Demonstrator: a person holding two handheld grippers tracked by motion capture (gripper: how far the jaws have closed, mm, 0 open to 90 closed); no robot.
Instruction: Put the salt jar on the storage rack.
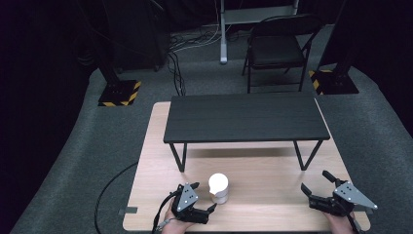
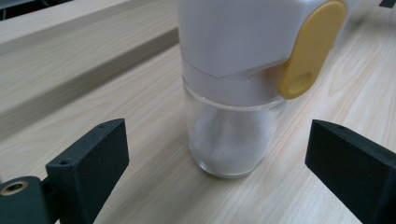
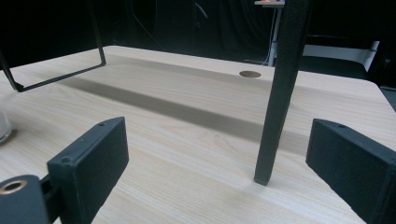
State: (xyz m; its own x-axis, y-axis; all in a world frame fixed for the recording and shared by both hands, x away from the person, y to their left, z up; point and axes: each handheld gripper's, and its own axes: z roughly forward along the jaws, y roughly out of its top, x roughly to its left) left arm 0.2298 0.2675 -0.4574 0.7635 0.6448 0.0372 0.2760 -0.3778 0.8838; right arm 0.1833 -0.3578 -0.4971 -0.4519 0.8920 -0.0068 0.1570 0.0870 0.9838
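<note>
The upright jar (image 1: 218, 188) stood on the worktop (image 1: 272, 195) just at one o'clock of the left tool (image 1: 203, 197), whose jaws gaped wide around it; the right tool (image 1: 317, 186), also wide, waited well apart.

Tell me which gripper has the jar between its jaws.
The left gripper: its open jaws flank the jar. The right gripper faces a shelf leg.

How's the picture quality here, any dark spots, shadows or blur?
High view: the surroundings fall to black, the wooden table is evenly lit, and the black shelf shades it. Left gripper view: the shaker is sharp but cropped at the top. Right gripper view: the backdrop is black.
</note>
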